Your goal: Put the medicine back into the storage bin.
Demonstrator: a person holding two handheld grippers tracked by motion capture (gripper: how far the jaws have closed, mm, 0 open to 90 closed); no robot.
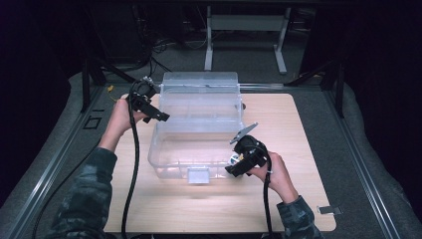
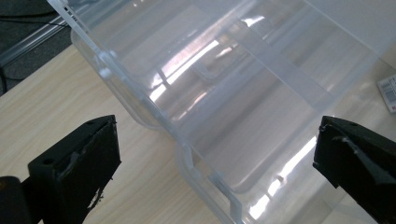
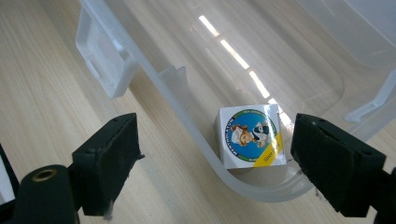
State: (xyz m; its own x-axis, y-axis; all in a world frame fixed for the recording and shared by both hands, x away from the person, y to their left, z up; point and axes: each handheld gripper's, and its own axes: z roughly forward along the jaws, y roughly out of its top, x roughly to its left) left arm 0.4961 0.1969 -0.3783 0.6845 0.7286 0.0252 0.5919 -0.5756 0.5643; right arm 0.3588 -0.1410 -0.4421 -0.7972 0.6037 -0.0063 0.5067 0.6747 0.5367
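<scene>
A clear plastic storage box point(image 1: 196, 132) with its hinged lid point(image 1: 200, 82) raised toward 12 o'clock is seen in the high view, standing near the middle of a light wooden table point(image 1: 298, 149). A white latch tab point(image 1: 198, 175) hangs from the box's front wall at 6 o'clock.

The left gripper point(image 1: 149, 107) is held by the left hand point(image 1: 119, 119) at about 10 o'clock of the box, just beside its left wall, with a black cable point(image 1: 133, 164) trailing down toward 6 o'clock. In the left gripper view, the jaws are spread wide, one at 8 o'clock and the other at 4 o'clock, with the box's rim point(image 2: 187, 154) and transparent wall running between them; nothing is gripped. Moulded ribs and reflections are made out here that are lost in the high view, and a corner of a white label point(image 2: 387, 93) is glimpsed at 3 o'clock.

The right gripper point(image 1: 239, 162) is held by the right hand point(image 1: 276, 172) at the box's front right corner, about 4 o'clock of the box. In the right gripper view the jaws are likewise set wide apart, straddling the rounded corner of the rim point(image 3: 196, 135), without closing on it. Inside that corner a small white cube point(image 3: 250, 135) printed with a round blue cartoon emblem and a yellow band is seen resting on the box floor, close against the wall; in the high view it is only a small pale patch beside the gripper. The latch tab point(image 3: 105, 56) is seen at 10 o'clock in this view.

Camouflage-patterned sleeves point(image 1: 84, 199) enter from 6 o'clock.
</scene>
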